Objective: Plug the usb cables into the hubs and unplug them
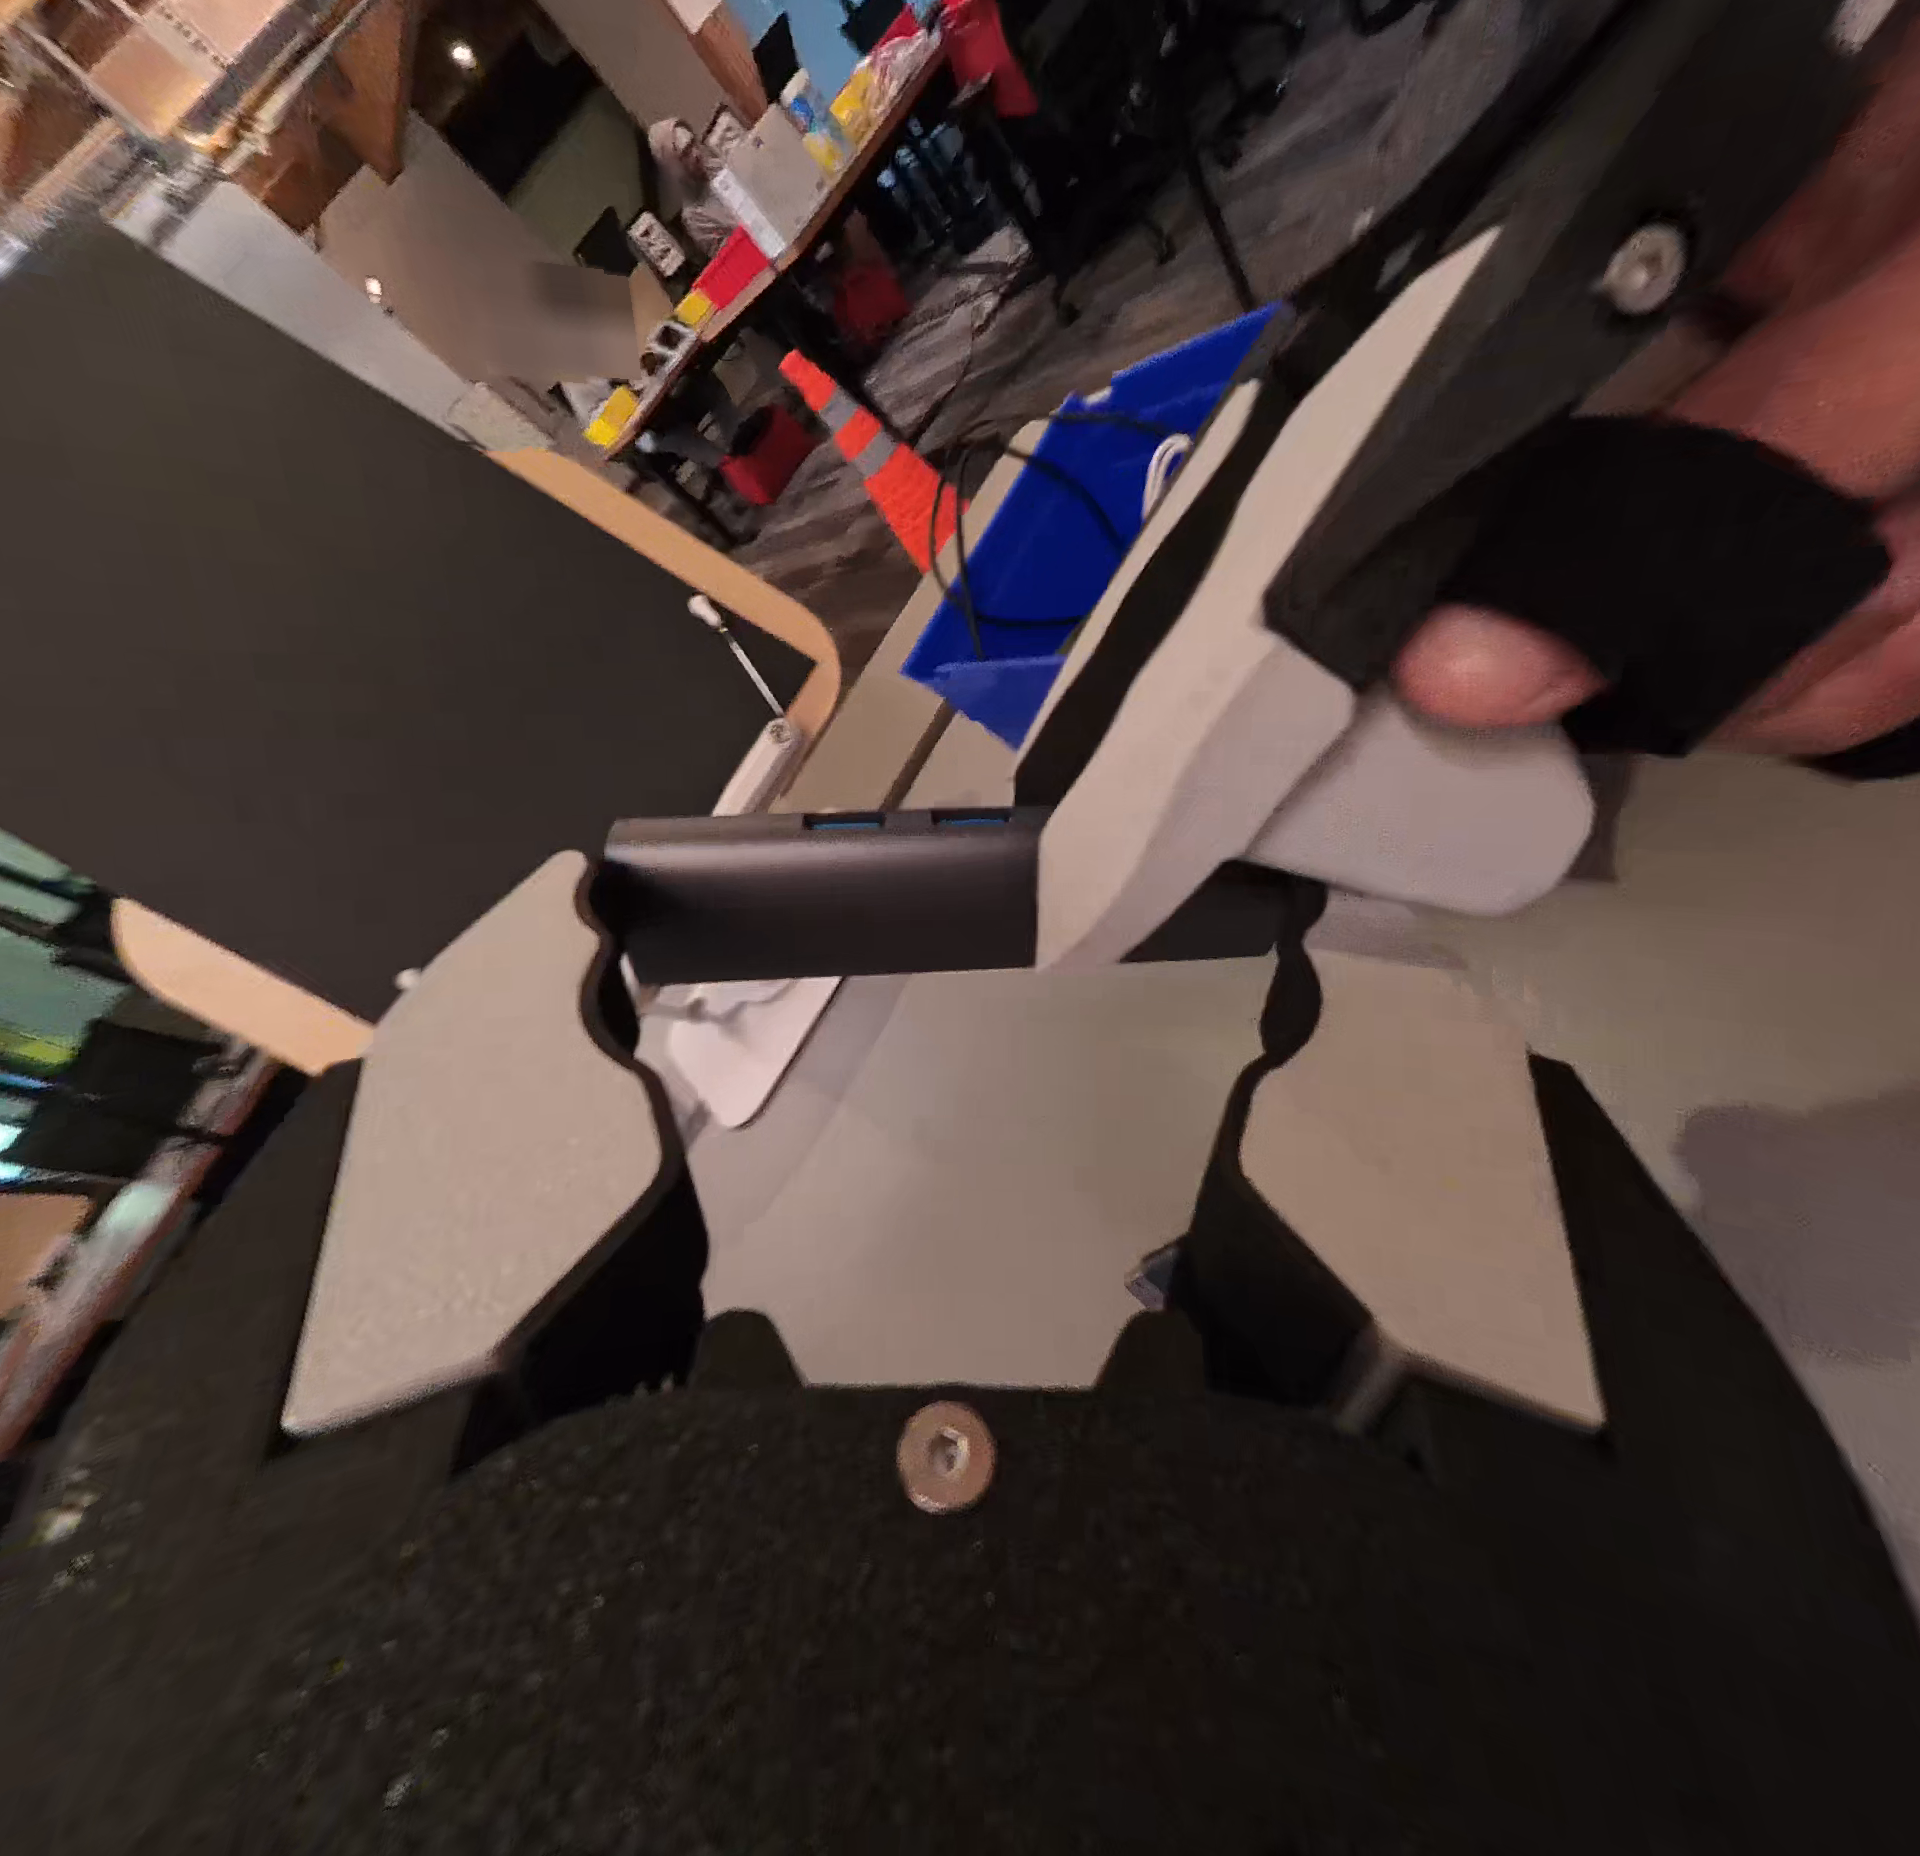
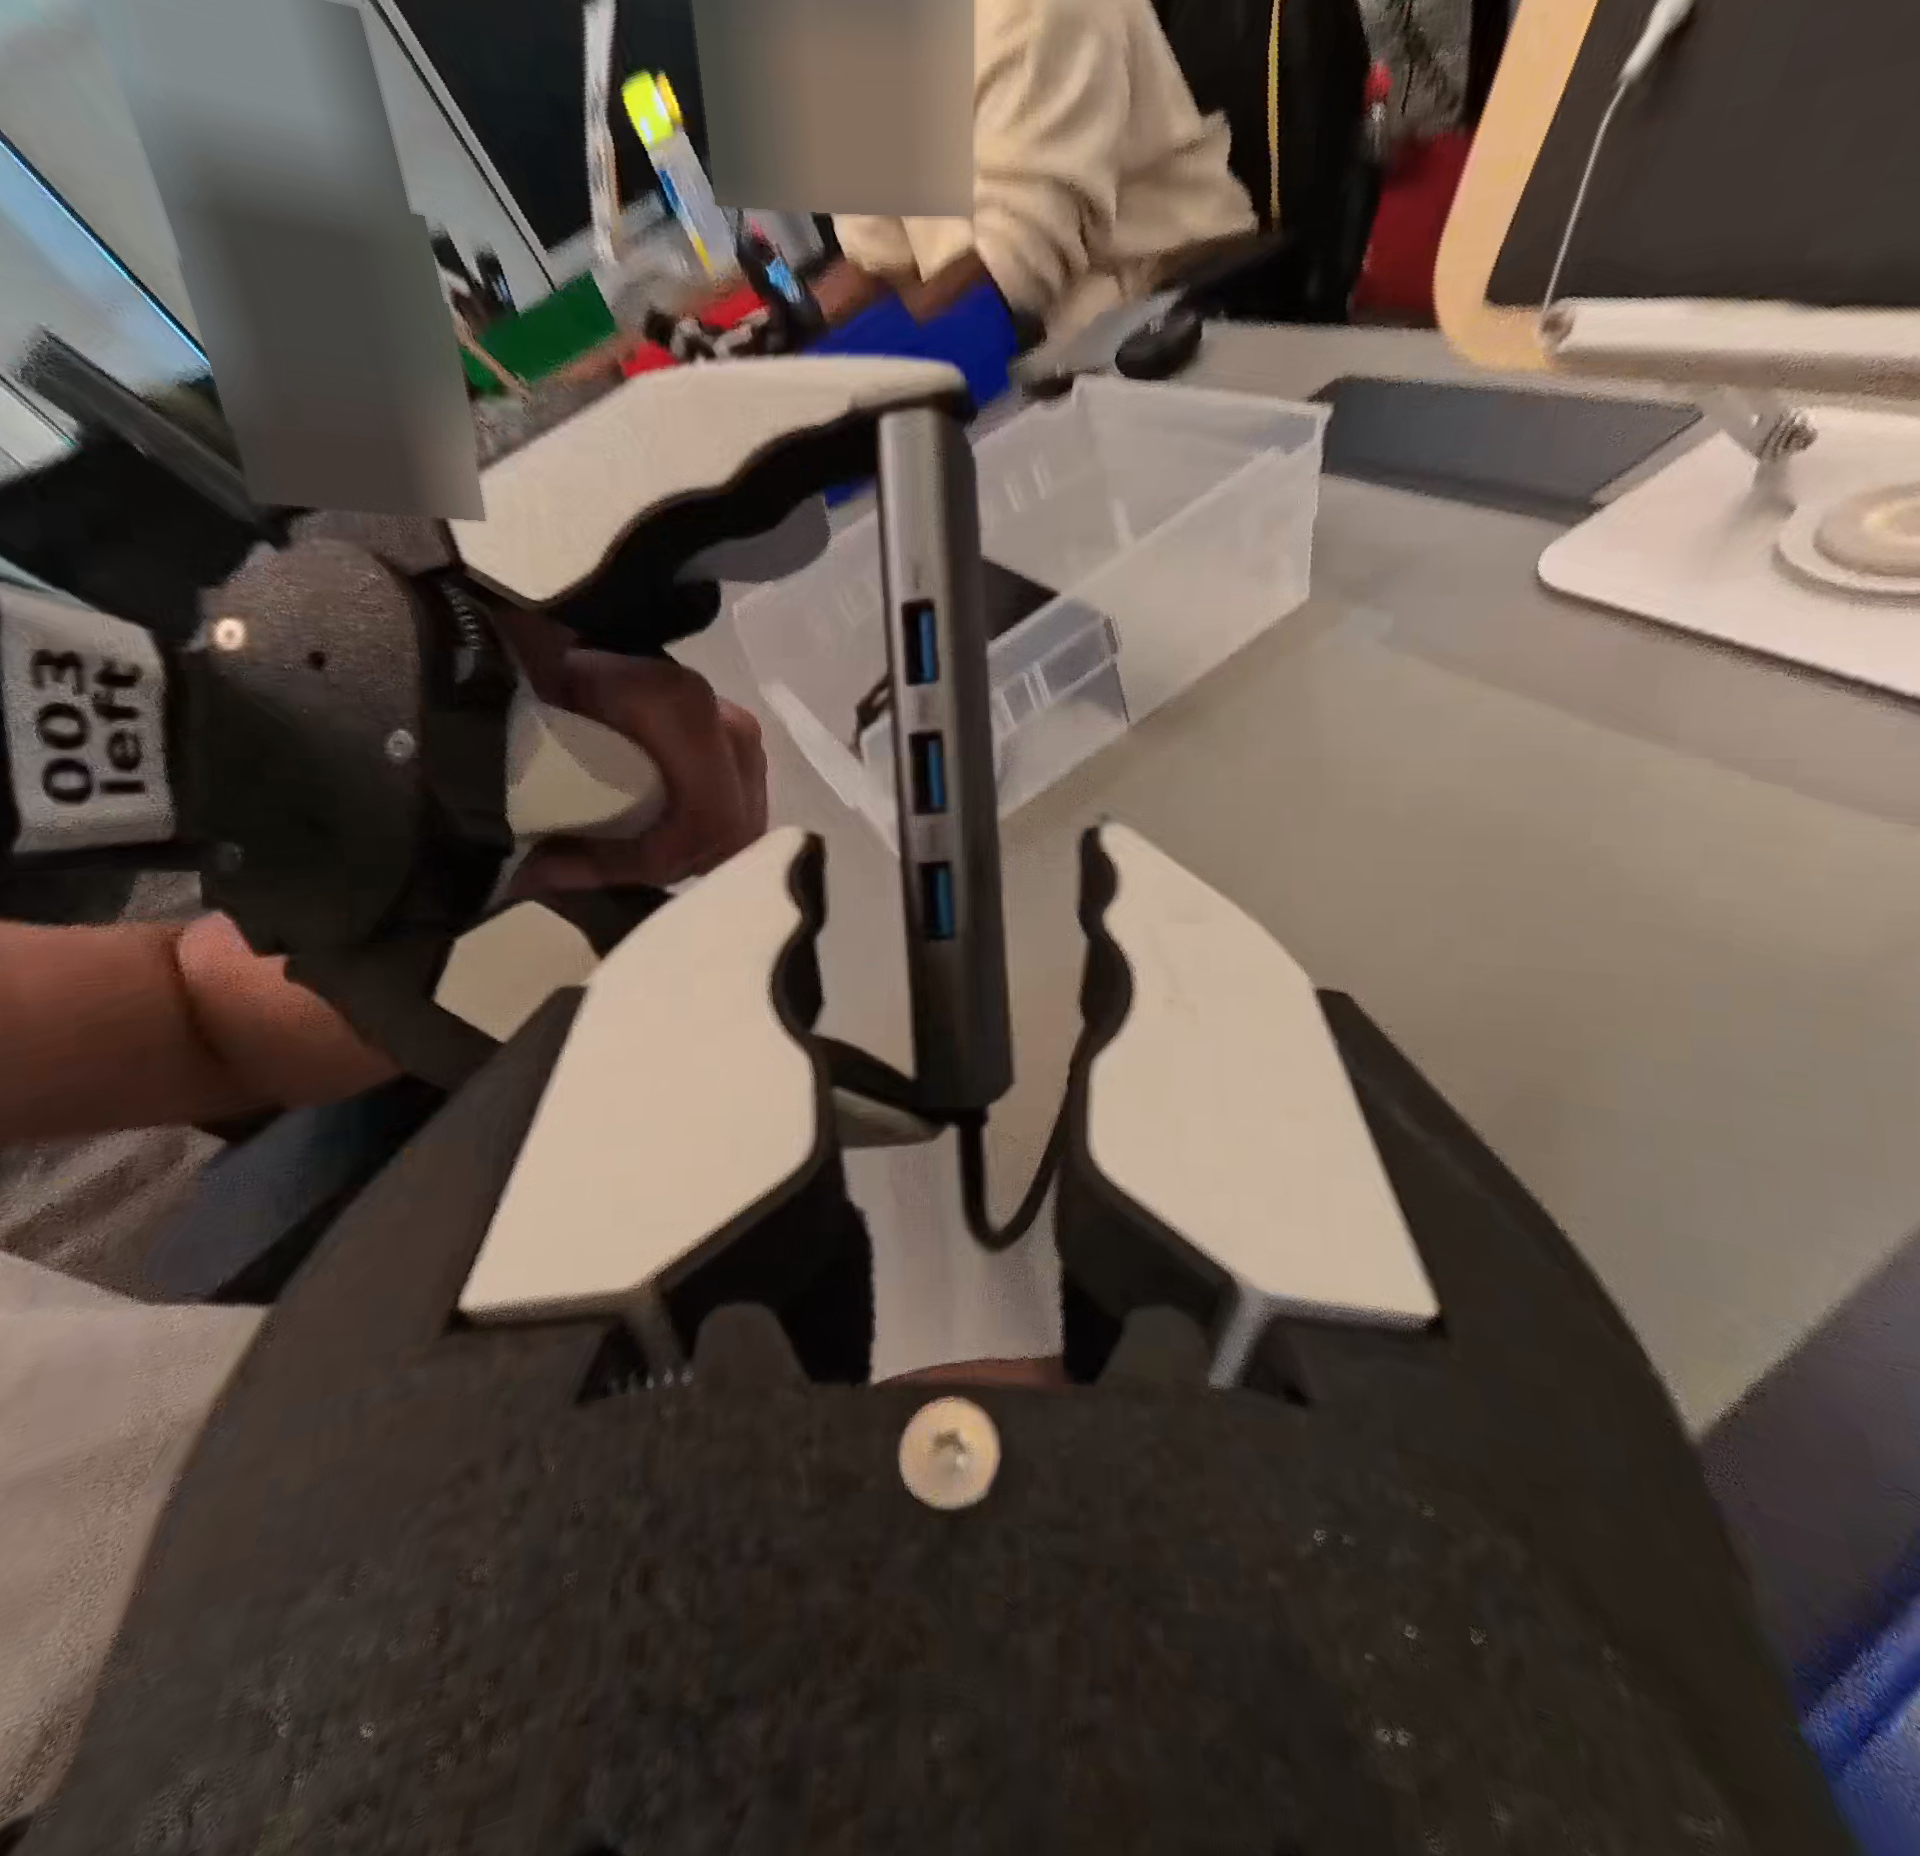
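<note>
A dark grey USB hub [image 1: 831,902] with blue ports is held end to end between the fingers of my left gripper [image 1: 935,928], which is shut on it above the grey table [image 1: 987,1183]. In the right wrist view the hub [image 2: 935,518] stands nearly upright, with three blue ports facing me and a short black cable [image 2: 987,1204] hanging from its lower end. My right gripper [image 2: 951,861] is open, one finger on each side of the hub's lower half, with gaps on both sides. It enters the left wrist view [image 1: 1143,767] from the upper right.
A clear plastic bin [image 2: 1195,518] stands behind the hub. A blue bin [image 1: 1049,549] with cables stands farther back. A dark screen [image 1: 312,611] on a white stand [image 2: 1714,559] is on the table. A person in a cream sleeve [image 2: 1091,144] is behind the table.
</note>
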{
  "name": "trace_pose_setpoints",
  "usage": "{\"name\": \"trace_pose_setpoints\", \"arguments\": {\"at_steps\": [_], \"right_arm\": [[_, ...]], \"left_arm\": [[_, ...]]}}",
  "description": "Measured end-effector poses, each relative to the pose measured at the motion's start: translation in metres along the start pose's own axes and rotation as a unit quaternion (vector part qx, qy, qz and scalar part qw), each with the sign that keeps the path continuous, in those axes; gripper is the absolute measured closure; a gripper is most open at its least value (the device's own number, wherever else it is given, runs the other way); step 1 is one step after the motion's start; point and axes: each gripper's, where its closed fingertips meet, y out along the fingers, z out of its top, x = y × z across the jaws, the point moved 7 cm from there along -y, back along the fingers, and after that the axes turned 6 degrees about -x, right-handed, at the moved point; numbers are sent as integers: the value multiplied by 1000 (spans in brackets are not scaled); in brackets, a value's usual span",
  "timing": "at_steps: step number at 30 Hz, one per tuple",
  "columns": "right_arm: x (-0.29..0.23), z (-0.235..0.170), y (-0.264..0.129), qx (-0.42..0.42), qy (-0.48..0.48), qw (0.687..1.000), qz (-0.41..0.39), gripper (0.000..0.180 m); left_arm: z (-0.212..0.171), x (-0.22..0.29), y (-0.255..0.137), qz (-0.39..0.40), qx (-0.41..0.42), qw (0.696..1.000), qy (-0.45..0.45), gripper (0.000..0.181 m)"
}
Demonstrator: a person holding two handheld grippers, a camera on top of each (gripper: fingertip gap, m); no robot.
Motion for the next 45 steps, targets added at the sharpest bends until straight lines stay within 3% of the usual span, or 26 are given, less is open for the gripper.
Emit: {"name": "trace_pose_setpoints", "arguments": {"at_steps": [1, 2, 5, 8, 10, 12, 14, 17, 20, 23, 25, 27, 31, 34, 39, 43, 45], "right_arm": [[-1, -2, 1, -12, -9, 1000, -5, 154], [1, -4, 1, -21, -20, 999, -20, 164], [3, -13, 6, -66, -48, 996, -41, 164], [9, -21, 6, -84, -144, 980, -109, 164], [9, -26, 5, -104, -230, 952, -170, 164], [5, -29, 6, -113, -302, 922, -213, 163], [-6, -31, 10, -93, -346, 909, -213, 163], [-17, -33, 17, -66, -392, 887, -236, 164], [-25, -36, 24, -52, -404, 883, -231, 164], [-34, -41, 29, -43, -430, 875, -219, 164], [-36, -42, 29, -36, -444, 870, -212, 164], [-38, -43, 25, -5, -464, 864, -196, 164], [-36, -50, 16, 64, -523, 821, -218, 161], [-37, -55, 13, 87, -544, 808, -209, 161], [-32, -56, 13, 35, -546, 818, -174, 162], [-30, -55, 16, 48, -580, 790, -194, 162], [-29, -55, 18, 48, -579, 790, -193, 162]], "left_arm": [[-2, 3, 1, 12, -4, 1000, 12, 63], [-5, 5, 1, 15, -3, 1000, 13, 62], [-18, 12, 3, -12, -18, 1000, -16, 67], [-37, 11, -7, -56, -10, 996, -63, 99], [-53, 6, -11, -125, -15, 981, -147, 104], [-66, -4, -13, -204, -8, 939, -279, 95], [-73, -15, -15, -275, 32, 870, -407, 98], [-78, -15, -14, -350, 81, 779, -514, 98], [-79, -7, -11, -380, 94, 741, -545, 111], [-80, -4, -11, -401, 123, 710, -565, 147], [-84, -2, -11, -416, 129, 688, -581, 148], [-86, -1, -10, -445, 141, 644, -606, 149], [-86, 6, -4, -478, 169, 580, -637, 149], [-86, 13, -1, -501, 178, 564, -632, 149], [-89, 18, 6, -520, 182, 558, -621, 148], [-92, 18, 10, -526, 192, 537, -631, 149], [-95, 18, 11, -531, 195, 525, -636, 149]]}}
